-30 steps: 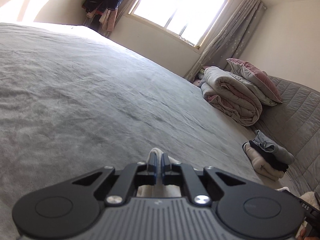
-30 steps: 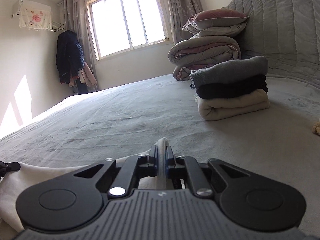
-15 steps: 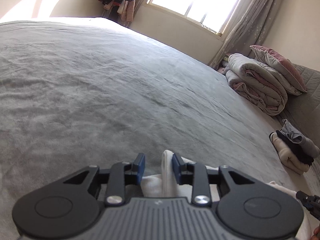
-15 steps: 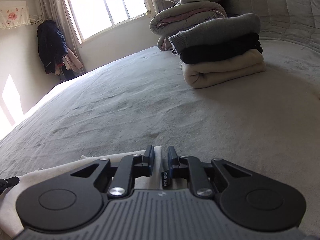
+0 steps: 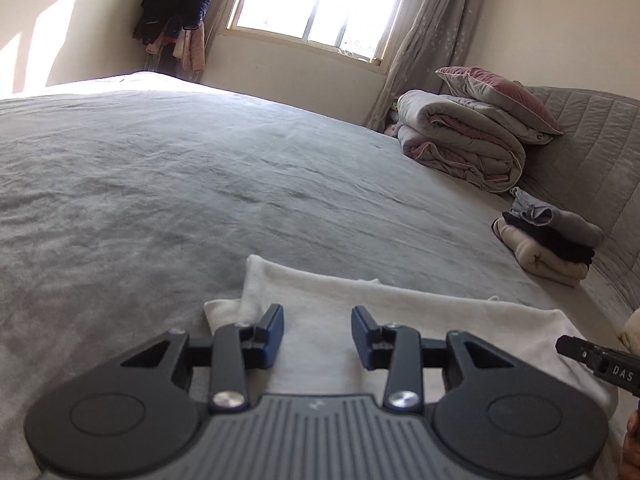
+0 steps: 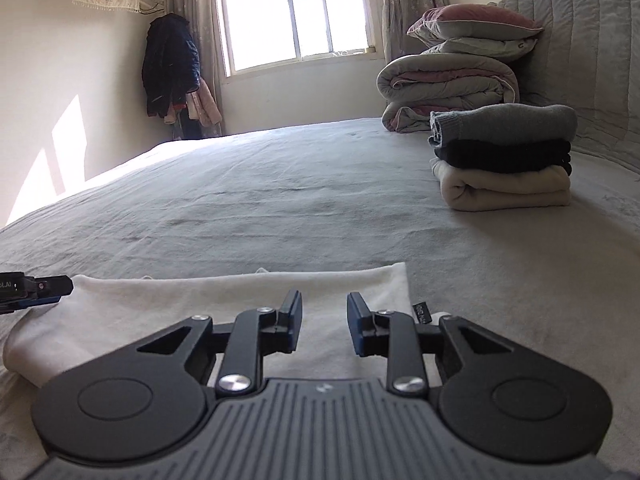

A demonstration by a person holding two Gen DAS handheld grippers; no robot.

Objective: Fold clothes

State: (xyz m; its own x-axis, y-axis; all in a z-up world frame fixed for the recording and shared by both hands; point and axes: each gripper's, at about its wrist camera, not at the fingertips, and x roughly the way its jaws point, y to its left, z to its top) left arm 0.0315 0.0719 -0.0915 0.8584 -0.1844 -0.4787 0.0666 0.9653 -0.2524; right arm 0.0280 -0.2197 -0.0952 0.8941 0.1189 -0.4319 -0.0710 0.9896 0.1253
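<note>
A white garment lies folded flat on the grey bed, its far edge running across both views. My left gripper hovers over the garment's left end, jaws open, nothing pinched between the blue pads. Over the right end of the white garment, my right gripper is likewise open and empty, with a small black label just right of it. Each gripper's tip shows at the edge of the other's view: the right gripper and the left gripper.
A stack of three folded clothes, grey on black on cream, sits to the right by the quilted headboard. Behind it lie a rolled quilt and pillows. Grey bedspread stretches ahead toward the window.
Both grippers were shut on a raised fold of white fabric; both have since opened, let it go and drawn back. The garment now lies flat in front of them.
</note>
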